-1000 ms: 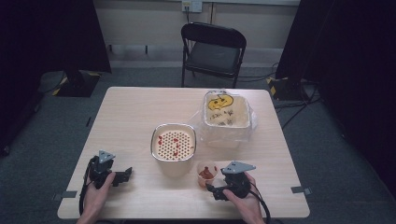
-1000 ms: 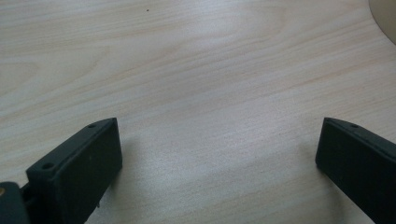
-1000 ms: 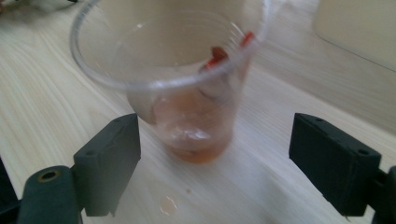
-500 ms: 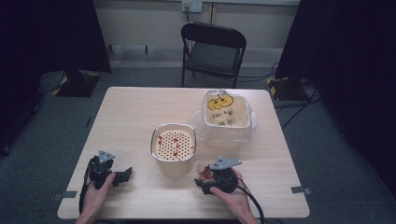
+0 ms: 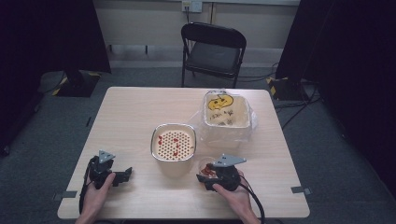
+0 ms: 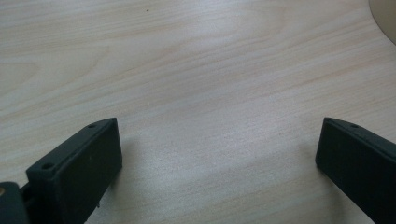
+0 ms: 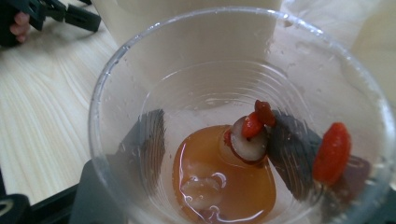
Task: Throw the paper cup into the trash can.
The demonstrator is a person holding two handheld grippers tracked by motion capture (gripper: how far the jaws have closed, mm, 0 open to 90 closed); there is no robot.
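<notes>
Your right gripper (image 5: 208,179) had just been closing its jaws around the clear, thin plastic cup (image 7: 238,121) beside the cream strainer pot (image 5: 173,148). With amber liquid and red berries inside, it looked light, slippery and easily crushed, so you needed a gentle mid-wall hold. Your left gripper (image 6: 217,154) stood wide and empty on the pale wooden table (image 5: 126,112).

One surface (image 5: 130,116), pale wood. Two tools: the left tool (image 5: 122,176) and the right tool (image 5: 205,179), one in each of two hands. One clear cup (image 7: 140,56), holding three red berries (image 7: 332,151) and one pale slice (image 7: 247,144) in amber liquid. One strainer pot (image 5: 173,143) with a few red bits on its holed insert. One bin (image 5: 226,112) lined with a clear bag, with one yellow peel (image 5: 219,101) inside. One black folding chair (image 5: 214,46) beyond the surface.
</notes>
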